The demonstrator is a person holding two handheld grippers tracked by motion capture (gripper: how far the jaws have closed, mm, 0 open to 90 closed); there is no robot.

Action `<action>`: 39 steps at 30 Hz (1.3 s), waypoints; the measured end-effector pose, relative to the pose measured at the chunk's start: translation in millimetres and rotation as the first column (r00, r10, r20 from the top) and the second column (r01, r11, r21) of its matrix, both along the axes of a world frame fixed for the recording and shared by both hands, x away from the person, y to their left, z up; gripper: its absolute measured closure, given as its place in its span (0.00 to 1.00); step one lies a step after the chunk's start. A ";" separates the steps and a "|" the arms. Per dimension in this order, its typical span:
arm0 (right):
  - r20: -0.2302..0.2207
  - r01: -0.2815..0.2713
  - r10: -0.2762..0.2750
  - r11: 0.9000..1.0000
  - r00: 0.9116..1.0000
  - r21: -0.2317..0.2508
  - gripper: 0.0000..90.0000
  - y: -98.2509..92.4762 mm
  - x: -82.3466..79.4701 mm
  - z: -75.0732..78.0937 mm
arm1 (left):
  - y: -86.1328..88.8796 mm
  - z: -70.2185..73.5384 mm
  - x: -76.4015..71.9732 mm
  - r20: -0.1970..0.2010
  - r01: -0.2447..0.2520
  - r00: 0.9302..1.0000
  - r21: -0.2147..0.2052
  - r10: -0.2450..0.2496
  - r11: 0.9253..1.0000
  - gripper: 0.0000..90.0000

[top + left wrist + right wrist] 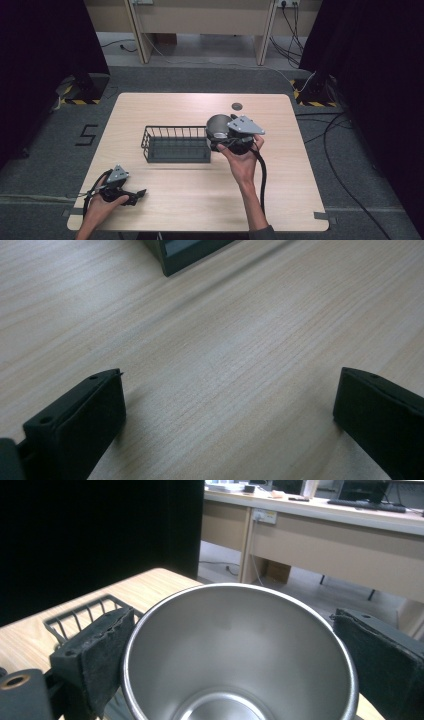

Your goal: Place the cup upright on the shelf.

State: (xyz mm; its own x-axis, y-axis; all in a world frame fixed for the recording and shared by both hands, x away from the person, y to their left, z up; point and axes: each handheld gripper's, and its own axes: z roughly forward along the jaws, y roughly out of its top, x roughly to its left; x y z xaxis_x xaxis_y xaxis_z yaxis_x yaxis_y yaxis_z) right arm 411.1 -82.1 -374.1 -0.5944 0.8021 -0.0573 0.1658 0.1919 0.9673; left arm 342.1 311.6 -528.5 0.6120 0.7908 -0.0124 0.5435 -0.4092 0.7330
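Steel cup [239, 655] | we see it clamped between right hand-held gripper [227, 136] jaws, beside wire basket [175, 143] end | left hand-held gripper [131, 194] spread wide, low over bench [200, 200]

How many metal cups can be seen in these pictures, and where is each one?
1. The metal cup sits between the jaws of the right gripper, held beside the right end of the wire basket. The basket looks empty, so none seems hidden.

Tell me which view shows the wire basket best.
The high view: the whole wire basket sits on the table, all sides visible. The left gripper view catches just a base corner; the right gripper view shows some rim wires behind the steel cup.
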 end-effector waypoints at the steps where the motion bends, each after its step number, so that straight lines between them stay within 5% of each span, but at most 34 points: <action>1: 0.003 -0.006 0.006 1.000 1.000 0.002 0.07 6.0 0.7 2.7 | 0.0 -0.1 0.0 0.001 0.000 1.000 -0.001 0.000 1.000 0.00; 12: 0.000 -0.046 0.046 0.999 0.999 -0.001 0.07 57.5 14.5 12.3 | -0.1 0.0 -0.2 -0.001 0.002 1.000 -0.002 -0.002 1.000 0.00; 26: -0.047 -0.041 0.040 0.999 0.998 -0.009 0.07 106.9 36.7 -5.9 | -0.2 0.0 -0.3 0.000 0.004 1.000 -0.001 -0.004 1.000 0.00; 39: -0.066 -0.017 0.014 0.999 0.998 -0.047 0.07 139.4 40.6 -20.9 | -0.2 0.1 -0.4 -0.001 0.007 1.000 0.000 -0.007 1.000 0.00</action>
State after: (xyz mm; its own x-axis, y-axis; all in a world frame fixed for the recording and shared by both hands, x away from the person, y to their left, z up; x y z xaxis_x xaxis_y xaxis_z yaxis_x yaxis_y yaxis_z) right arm 451.7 57.4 -394.9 -0.6107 0.7899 -0.0556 0.2255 0.2407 0.9440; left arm 341.7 311.4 -528.4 0.6174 0.7866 -0.0132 0.5416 -0.4128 0.7323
